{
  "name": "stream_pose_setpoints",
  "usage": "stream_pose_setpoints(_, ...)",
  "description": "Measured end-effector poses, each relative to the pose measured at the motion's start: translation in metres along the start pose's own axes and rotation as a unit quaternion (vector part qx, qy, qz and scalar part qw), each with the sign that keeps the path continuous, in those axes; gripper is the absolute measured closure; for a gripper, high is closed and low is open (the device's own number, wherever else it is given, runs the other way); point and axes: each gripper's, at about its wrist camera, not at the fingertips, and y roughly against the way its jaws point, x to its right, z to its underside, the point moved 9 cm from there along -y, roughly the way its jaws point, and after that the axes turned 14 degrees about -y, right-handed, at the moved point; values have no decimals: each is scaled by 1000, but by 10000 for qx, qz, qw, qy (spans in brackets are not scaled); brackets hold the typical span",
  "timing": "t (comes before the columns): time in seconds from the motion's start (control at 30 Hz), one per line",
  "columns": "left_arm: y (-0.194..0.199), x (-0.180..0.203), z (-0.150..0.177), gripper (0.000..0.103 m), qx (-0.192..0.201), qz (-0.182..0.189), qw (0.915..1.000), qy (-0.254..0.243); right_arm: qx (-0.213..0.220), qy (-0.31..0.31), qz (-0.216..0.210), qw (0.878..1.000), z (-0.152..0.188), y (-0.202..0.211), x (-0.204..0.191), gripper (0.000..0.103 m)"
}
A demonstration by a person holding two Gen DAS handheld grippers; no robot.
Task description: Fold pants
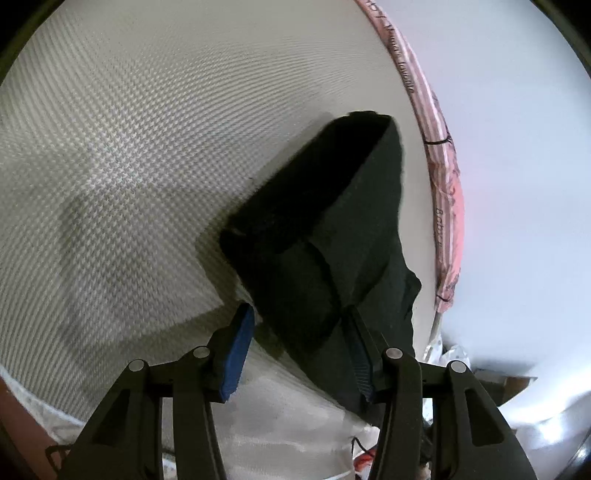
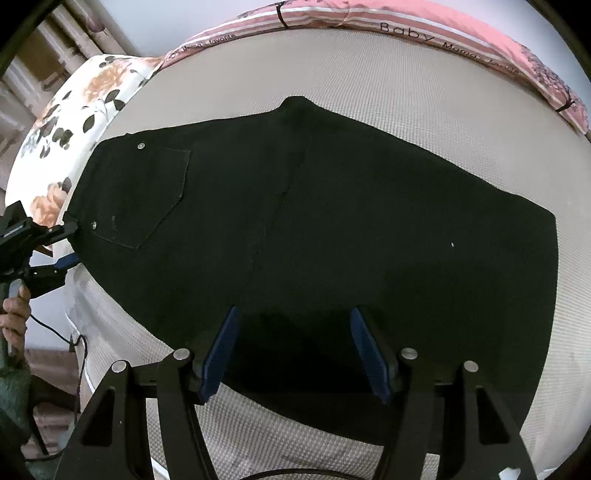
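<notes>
Black pants [image 2: 314, 229] lie folded and spread flat on a pale, waffle-textured mattress [image 2: 424, 85], a back pocket [image 2: 147, 195] with two metal rivets facing up near the waistband end at the left of the right wrist view. The right gripper [image 2: 295, 354] hangs over the near edge of the fabric, its blue-padded jaws standing well apart with cloth below them but nothing pinched. At the waistband corner the left gripper [image 2: 68, 240] sits against the edge of the pants, jaws parted, held by a person's hand [image 2: 14, 317]. In its own view, the left gripper [image 1: 299, 347] straddles that dark corner: one blue pad [image 1: 236, 354] stands clear over the mattress, the other lies against the cloth, with no squeeze on it. A floral pillow [image 2: 85, 103] rests beyond the waistband, and a pink striped cloth [image 2: 424, 22] printed with lettering runs along the mattress's far edge.
</notes>
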Motion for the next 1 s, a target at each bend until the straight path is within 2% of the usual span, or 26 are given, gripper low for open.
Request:
stream_pose_setpoints(0.13,-4,-1,-9,52,23,274,9996,-76,-10,-30,-12,10000,-2,-2,-4,42)
stream_pose_setpoints(0.33,-4,-9,-21,51,50,958,9953,84,-61,-12,-65,10000,0,-6,-12,42)
stream_pose_setpoints(0.47,1,-9,-24,52,86,823,9965,-74,-50,34,-100,9999,2,-5,-18,42)
stream_pose_setpoints(0.67,-3,-6,-31,52,-54,1000,9941,-422,-32,-85,-35,10000,-1,-12,-16,41)
stream_pose_setpoints(0.73,-3,-4,-33,52,-72,927,9946,-468,-52,-171,-74,9998,-2,-13,-16,41)
stream_pose_setpoints(0.8,-5,0,-36,51,47,778,9954,-565,-36,-167,1,9999,-2,-13,-15,41)
stream_pose_setpoints(0.87,-5,5,-34,51,181,602,9936,-943,-45,-150,38,9999,-3,-14,-14,41)
stream_pose_setpoints(0.93,-6,7,-33,51,234,612,9914,-1131,-85,-153,78,9998,-3,-17,-13,41)
stream_pose_setpoints(1.0,-7,7,-34,51,222,703,9912,-1097,-86,-167,95,9998,-5,-18,-14,41)
